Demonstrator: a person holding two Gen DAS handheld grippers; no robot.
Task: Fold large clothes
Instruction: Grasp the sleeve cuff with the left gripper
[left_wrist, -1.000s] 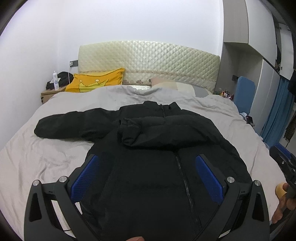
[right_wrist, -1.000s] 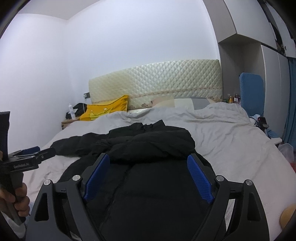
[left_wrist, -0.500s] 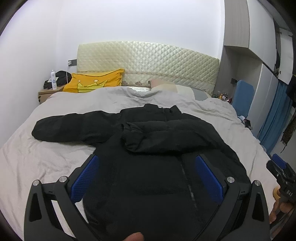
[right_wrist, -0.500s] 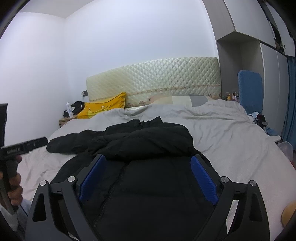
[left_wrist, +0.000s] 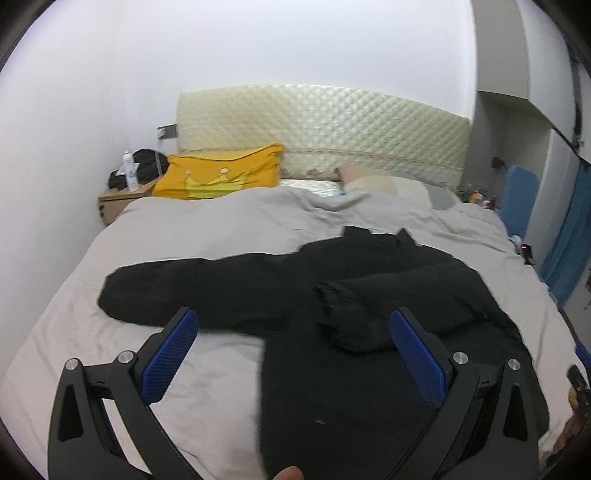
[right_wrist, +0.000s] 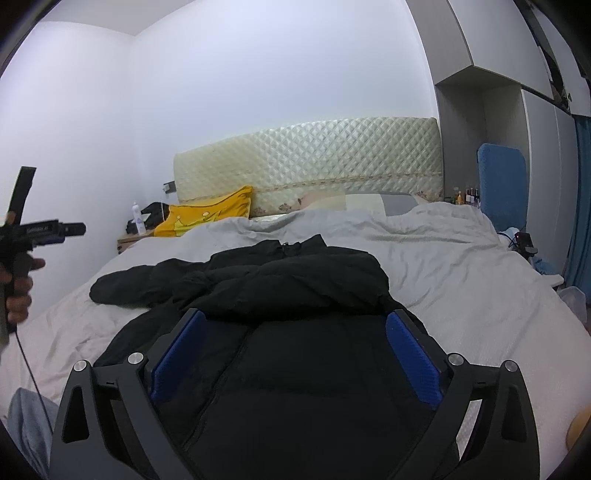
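A bedroom with pale walls and grey wardrobes on the right holds a wide bed (right_wrist: 461, 295) covered in a light grey duvet, its cream quilted headboard (right_wrist: 314, 158) against the far wall. Spread across the middle of the bed lies a black puffer jacket (right_wrist: 295, 280), front up, zip running down its centre, collar toward the headboard. One sleeve is folded across the chest; the other sleeve (left_wrist: 192, 291) stretches out flat toward the left edge of the bed. The right gripper (right_wrist: 295, 332) hangs just over the jacket's lower body, its blue-padded jaws spread wide after just opening further, nothing caught between them. The left gripper (left_wrist: 291, 332) is also wide open and empty, above the spot where the outstretched sleeve meets the body; from the right camera it appears at the far left, held in a hand (right_wrist: 18, 291). A yellow crown-print pillow (left_wrist: 218, 175) leans by the headboard, beside a nightstand (left_wrist: 118, 205) with a white bottle (left_wrist: 130, 171).
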